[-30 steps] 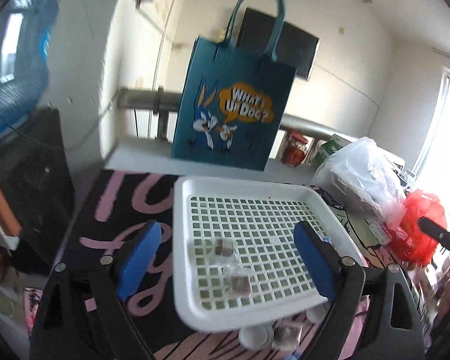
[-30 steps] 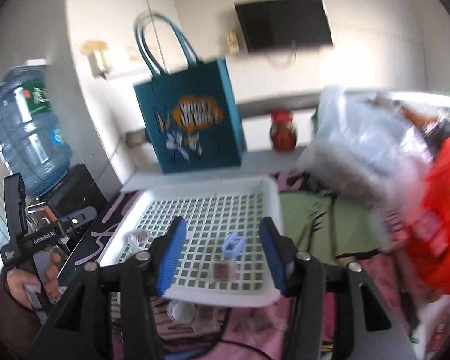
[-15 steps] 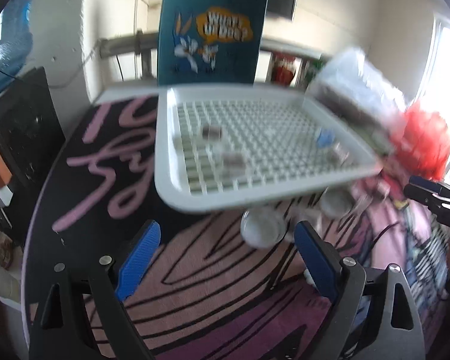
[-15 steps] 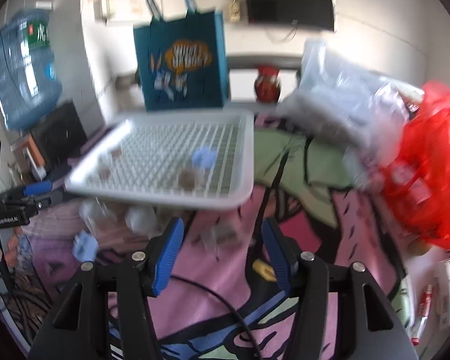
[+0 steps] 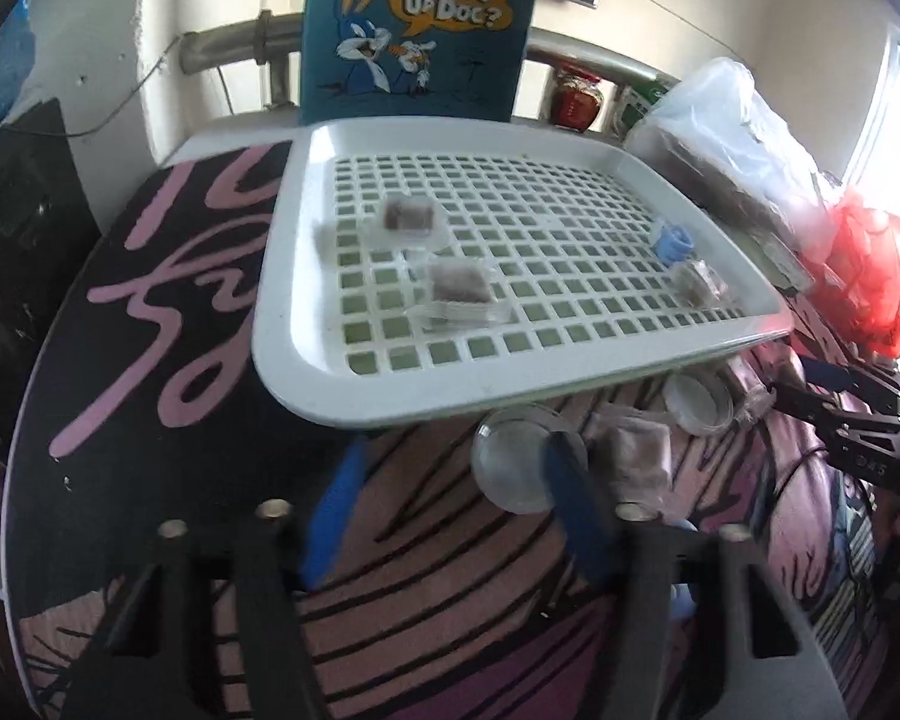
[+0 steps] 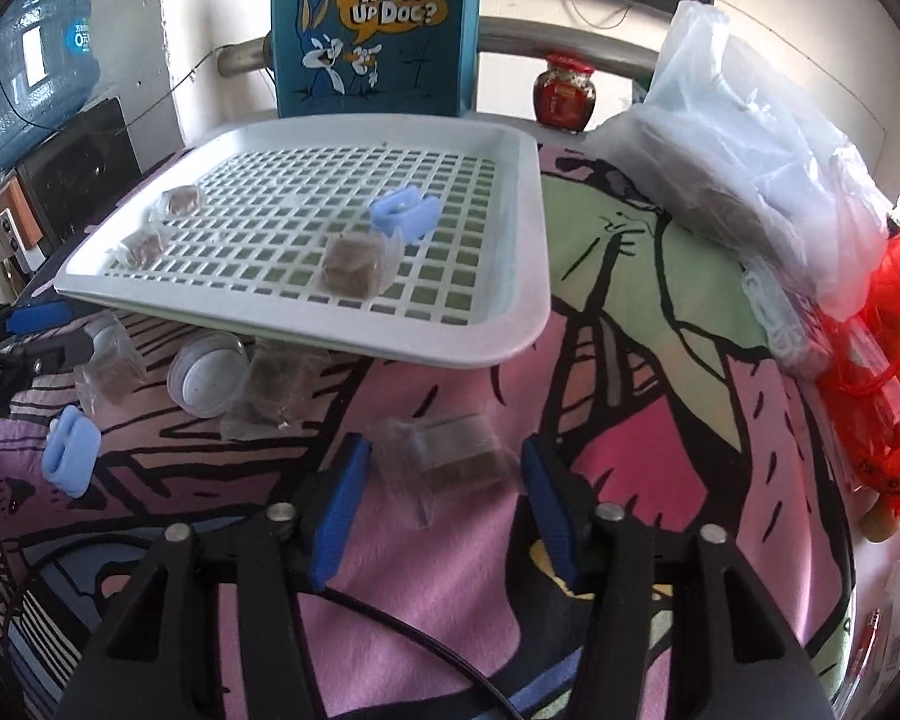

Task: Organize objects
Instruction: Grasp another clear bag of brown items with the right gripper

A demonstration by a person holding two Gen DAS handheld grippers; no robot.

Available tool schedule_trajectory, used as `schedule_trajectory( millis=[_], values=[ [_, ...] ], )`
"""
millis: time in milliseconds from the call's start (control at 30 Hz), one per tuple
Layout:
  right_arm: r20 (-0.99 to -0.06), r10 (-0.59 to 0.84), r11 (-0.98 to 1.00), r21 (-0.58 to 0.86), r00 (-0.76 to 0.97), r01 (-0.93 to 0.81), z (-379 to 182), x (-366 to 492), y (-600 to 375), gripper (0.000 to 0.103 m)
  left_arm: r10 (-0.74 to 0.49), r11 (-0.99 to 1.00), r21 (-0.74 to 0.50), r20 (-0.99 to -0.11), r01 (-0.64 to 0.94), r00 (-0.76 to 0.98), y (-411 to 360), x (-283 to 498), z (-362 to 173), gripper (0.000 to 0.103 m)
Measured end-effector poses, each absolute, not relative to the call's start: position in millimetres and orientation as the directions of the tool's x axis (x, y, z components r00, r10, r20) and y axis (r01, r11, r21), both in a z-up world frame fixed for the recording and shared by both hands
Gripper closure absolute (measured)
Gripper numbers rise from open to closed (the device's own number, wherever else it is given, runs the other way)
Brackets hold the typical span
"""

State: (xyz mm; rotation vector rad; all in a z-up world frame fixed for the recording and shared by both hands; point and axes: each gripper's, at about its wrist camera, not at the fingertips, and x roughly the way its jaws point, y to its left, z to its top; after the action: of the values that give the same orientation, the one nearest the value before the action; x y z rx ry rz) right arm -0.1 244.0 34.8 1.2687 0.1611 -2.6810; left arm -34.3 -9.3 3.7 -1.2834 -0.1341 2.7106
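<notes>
Right wrist view: right claw (image 6: 438,480) wide open, empty, straddling clear packet (image 6: 450,456) on patterned cloth (image 6: 630,450), lined up for pickup. White tray (image 6: 510,324) just beyond holds sorted packets and blue clip (image 6: 405,213). Left claw (image 5: 450,498) open, empty, near round lid (image 5: 513,456); loose items gathered by tray front edge.

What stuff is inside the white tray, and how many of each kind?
In the white tray:
brown packets: 3
blue clip: 1
Total: 4
</notes>
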Motion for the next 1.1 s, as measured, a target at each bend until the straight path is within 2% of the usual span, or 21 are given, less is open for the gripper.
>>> schedule_trajectory(
  millis=[67, 100, 133, 167, 400, 600, 733, 800, 1100],
  values=[
    [-0.775, -0.113, -0.980, -0.018, -0.622, 0.200, 35, 0, 244, 0.057, 0.169, -0.986, -0.136, -0.763, -0.100, -0.623, -7, -34, 3, 0.075],
    [-0.775, -0.114, -0.980, -0.016, -0.621, 0.200, 35, 0, 245, 0.062, 0.174, -0.985, -0.130, -0.766, -0.115, -0.618, -4, -33, 3, 0.082],
    [-0.774, -0.115, -0.980, -0.015, -0.623, 0.200, 35, 0, 244, 0.070, 0.184, -0.982, -0.123, -0.769, -0.141, -0.613, 0, -32, 2, 0.097],
    [-0.773, -0.116, -0.979, -0.016, -0.624, 0.202, 36, 1, 244, 0.073, 0.189, -0.981, -0.119, -0.770, -0.154, -0.610, 2, -31, 2, 0.099],
    [-0.739, -0.157, -0.975, 0.012, -0.655, 0.221, 43, 19, 239, 0.075, 0.184, -0.981, -0.099, -0.743, -0.166, -0.644, -1, -9, 11, 0.100],
    [-0.661, -0.222, -0.966, 0.052, -0.716, 0.252, 63, 38, 227, 0.075, 0.133, -0.991, -0.077, -0.690, -0.111, -0.712, -12, -4, 26, 0.100],
    [-0.613, -0.244, -0.965, 0.078, -0.751, 0.250, 72, 36, 214, 0.075, 0.146, -0.989, -0.091, -0.663, -0.115, -0.734, -10, -7, 30, 0.100],
    [-0.599, -0.253, -0.963, 0.084, -0.760, 0.255, 72, 36, 208, 0.075, 0.124, -0.992, -0.054, -0.632, -0.115, -0.765, -5, -5, 32, 0.099],
    [-0.590, -0.242, -0.965, 0.067, -0.771, 0.252, 65, 39, 205, 0.075, 0.135, -0.990, -0.051, -0.597, -0.131, -0.791, -4, 0, 36, 0.099]
  ],
)
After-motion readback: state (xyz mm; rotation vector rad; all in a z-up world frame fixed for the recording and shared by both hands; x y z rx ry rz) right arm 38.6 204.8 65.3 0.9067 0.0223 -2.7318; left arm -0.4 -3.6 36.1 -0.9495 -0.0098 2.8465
